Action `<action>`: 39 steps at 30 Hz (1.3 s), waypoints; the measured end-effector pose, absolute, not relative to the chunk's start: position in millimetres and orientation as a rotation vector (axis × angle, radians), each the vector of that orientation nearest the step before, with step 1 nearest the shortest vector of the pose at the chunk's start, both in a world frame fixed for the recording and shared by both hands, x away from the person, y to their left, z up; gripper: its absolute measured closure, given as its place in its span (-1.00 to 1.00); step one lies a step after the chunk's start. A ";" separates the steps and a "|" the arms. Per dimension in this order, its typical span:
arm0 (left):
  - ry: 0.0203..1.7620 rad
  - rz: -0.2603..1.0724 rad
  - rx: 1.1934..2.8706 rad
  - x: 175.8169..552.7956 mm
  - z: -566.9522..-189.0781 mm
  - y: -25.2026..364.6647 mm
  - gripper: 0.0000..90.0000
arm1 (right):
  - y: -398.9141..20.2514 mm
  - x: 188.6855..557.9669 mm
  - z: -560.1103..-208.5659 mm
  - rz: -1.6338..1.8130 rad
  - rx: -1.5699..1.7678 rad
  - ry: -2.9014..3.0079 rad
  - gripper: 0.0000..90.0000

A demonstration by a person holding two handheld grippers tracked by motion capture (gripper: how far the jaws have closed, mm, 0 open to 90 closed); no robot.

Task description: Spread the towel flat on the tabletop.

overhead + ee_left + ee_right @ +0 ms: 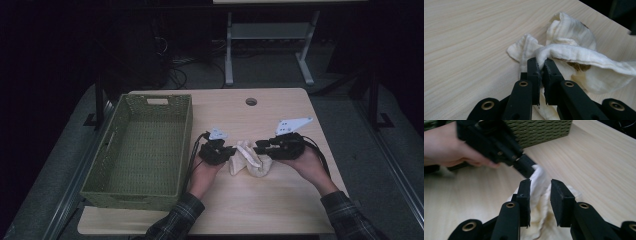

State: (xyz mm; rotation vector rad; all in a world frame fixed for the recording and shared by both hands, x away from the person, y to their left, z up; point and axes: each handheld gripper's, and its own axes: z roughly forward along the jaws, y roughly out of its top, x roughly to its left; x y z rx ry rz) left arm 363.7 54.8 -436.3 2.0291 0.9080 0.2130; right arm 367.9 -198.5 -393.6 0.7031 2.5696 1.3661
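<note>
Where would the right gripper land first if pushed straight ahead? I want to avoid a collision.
Probably the cream cloth between its open jaws, then the left gripper clamped on it; depth is uncertain.

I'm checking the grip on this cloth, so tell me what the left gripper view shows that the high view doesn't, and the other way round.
Left gripper view alone: up close, the left gripper has its jaws pinched on a fold of the cream cloth, and a brownish stain shows under that fold.

High view alone: the green woven basket beside the cloth, the right gripper at the cloth's other side, and both plaid sleeves.

Both: the cloth bunched on the light wooden table, gripped by the left gripper.
</note>
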 end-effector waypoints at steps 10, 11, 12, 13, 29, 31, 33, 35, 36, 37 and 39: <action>0.893 0.211 2.027 362.2 -434.3 54.8 0.87 | -178.2 392.6 -422.2 1.308 0.770 2.627 0.64; 0.893 0.211 2.027 362.2 -434.3 54.8 0.87 | -178.2 392.6 -422.2 1.308 0.770 2.627 0.64; 0.894 0.212 2.024 361.7 -433.7 54.6 0.87 | -177.6 393.3 -423.8 1.304 0.765 2.633 0.78; 0.895 0.212 2.016 361.2 -432.5 54.8 0.87 | -178.5 392.7 -424.0 1.300 0.766 2.627 0.93; 0.907 0.250 1.926 360.3 -408.9 63.0 0.87 | -270.0 377.8 -376.2 1.367 0.888 2.367 0.97; 0.902 0.258 1.919 359.7 -404.5 64.0 0.87 | -282.1 373.1 -370.4 1.372 0.901 2.339 0.97; 0.901 0.265 1.906 359.9 -399.6 64.9 0.87 | -287.6 371.0 -367.9 1.373 0.907 2.323 0.97; 0.899 0.274 1.893 360.8 -394.0 66.0 0.87 | -297.6 367.7 -363.2 1.383 0.923 2.295 0.97; 0.904 0.280 1.884 361.3 -391.0 66.2 0.87 | -306.0 365.9 -359.8 1.386 0.938 2.268 0.97; 0.908 0.283 1.872 362.7 -388.6 66.5 0.87 | -306.0 365.9 -359.8 1.386 0.938 2.268 0.97; 0.929 0.303 1.856 368.4 -382.8 66.9 0.87 | -316.5 368.7 -358.6 1.384 0.966 2.236 0.97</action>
